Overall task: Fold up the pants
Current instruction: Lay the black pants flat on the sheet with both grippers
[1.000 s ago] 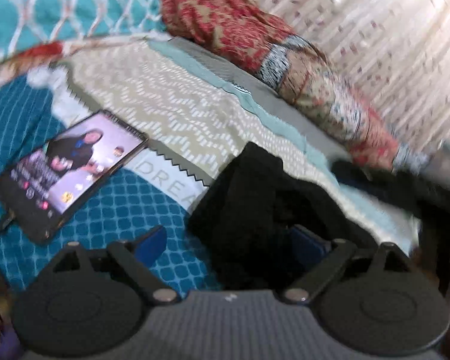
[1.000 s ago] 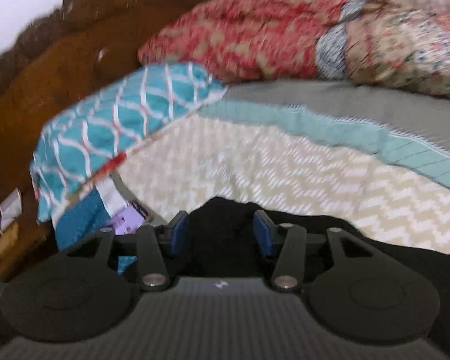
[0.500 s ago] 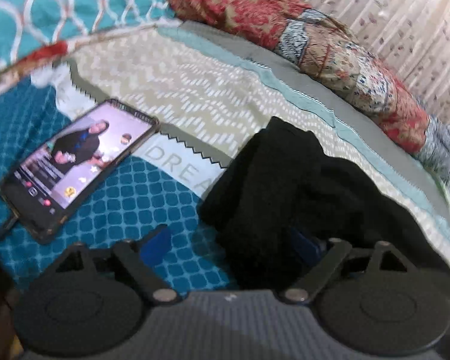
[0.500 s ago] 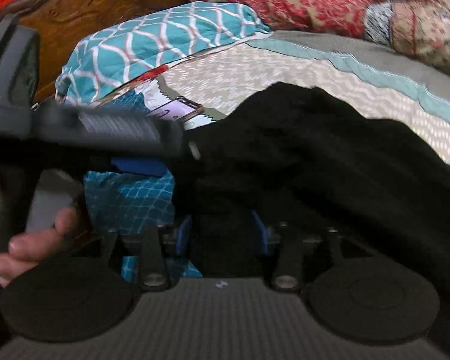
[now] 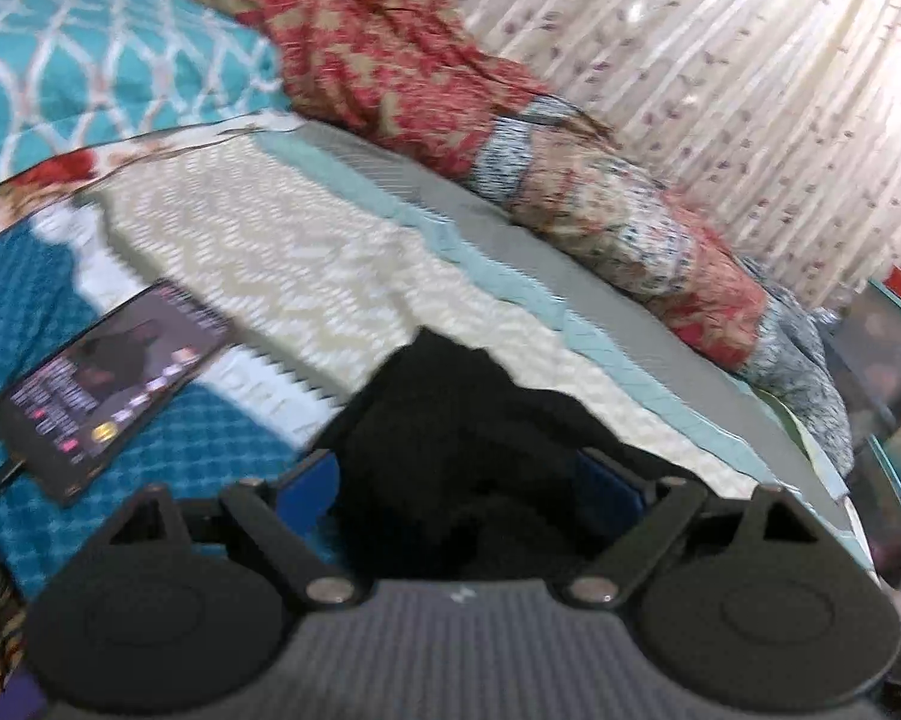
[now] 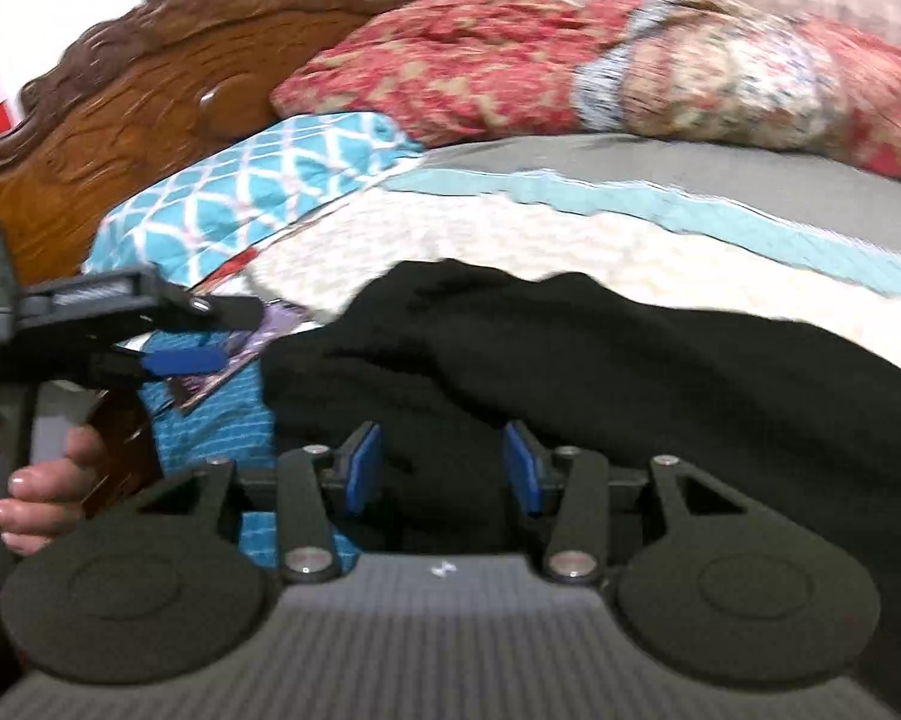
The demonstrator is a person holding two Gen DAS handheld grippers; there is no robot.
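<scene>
The black pants (image 5: 468, 438) lie bunched on the bedspread and stretch off to the right (image 6: 600, 360). My left gripper (image 5: 459, 480) stands wide open over the near end of the heap. Cloth lies between its blue pads (image 5: 312, 474), and they do not press on it. The right wrist view shows that gripper (image 6: 210, 333) from the side at the left, held by a hand (image 6: 42, 480). My right gripper (image 6: 443, 468) has a fold of the pants between its blue pads (image 6: 363, 468). Its jaws are closing and the pads stand a little off the cloth.
A lit phone (image 5: 108, 390) with a cable lies on the teal part of the bedspread (image 5: 210, 438), left of the pants. Behind are a teal patterned pillow (image 6: 258, 192), a red floral quilt (image 5: 420, 78), the carved wooden headboard (image 6: 150, 90) and a curtain (image 5: 720, 90).
The left gripper has risen and shifted, so the pants now sit centred between its fingers. The right gripper has swung right along the pants and its jaws have narrowed a little.
</scene>
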